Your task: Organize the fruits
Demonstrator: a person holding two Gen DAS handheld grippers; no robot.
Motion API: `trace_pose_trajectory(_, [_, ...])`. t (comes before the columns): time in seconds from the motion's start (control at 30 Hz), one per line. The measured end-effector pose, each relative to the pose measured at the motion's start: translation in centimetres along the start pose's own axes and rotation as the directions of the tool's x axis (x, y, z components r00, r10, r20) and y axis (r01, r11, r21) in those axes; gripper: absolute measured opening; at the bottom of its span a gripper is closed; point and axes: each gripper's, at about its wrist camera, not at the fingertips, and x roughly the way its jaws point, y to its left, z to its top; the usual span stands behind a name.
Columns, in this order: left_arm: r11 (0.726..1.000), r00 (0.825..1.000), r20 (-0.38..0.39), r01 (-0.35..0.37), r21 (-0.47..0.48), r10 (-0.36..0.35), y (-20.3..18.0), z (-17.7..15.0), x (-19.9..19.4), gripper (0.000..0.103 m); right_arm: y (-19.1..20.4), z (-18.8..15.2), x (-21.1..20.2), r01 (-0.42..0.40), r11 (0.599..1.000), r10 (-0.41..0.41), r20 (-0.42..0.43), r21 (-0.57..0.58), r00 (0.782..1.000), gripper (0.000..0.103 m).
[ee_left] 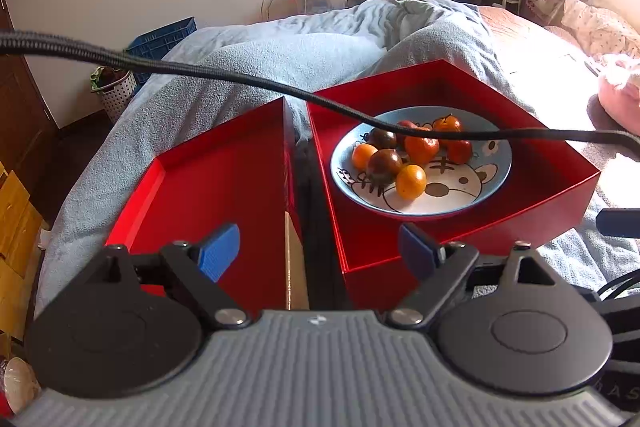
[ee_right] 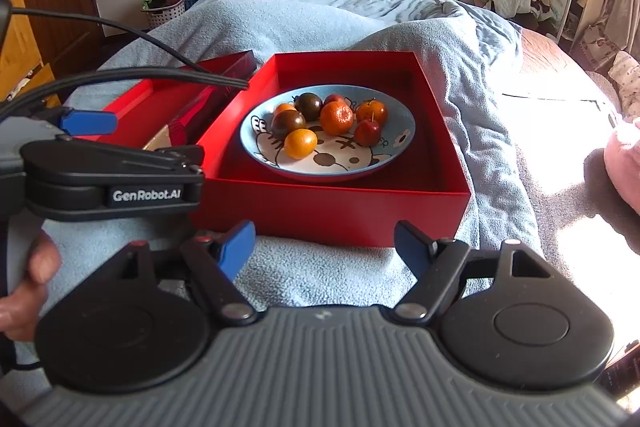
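left gripper: jaws apart, nothing between | right gripper: jaws apart, nothing between, tilted downward

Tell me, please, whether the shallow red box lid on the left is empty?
Empty: the shallow red box lid shows only bare red floor; the fruits sit in the blue plate.

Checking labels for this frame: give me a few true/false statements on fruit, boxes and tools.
1. The fruits lie on a blue cartoon plate. True.
2. The plate sits in the left red tray. False: it sits in the deeper red box on the right; the tray holds no fruit.
3. The left tool grips an orange fruit. False: it is open with nothing between its fingers.
4. The right tool is open, short of the box. True.
5. Both boxes rest on a blue blanket. True.
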Motion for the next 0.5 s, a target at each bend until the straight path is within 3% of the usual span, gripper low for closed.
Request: trace_pose_trajectory(0.5, [1.000,1.000,-0.011,0.000,0.004,0.000,0.00,-0.19,0.18,0.089,0.05,-0.16,0.00,-0.001,1.000,0.001,-0.001,0.001,1.000,0.079])
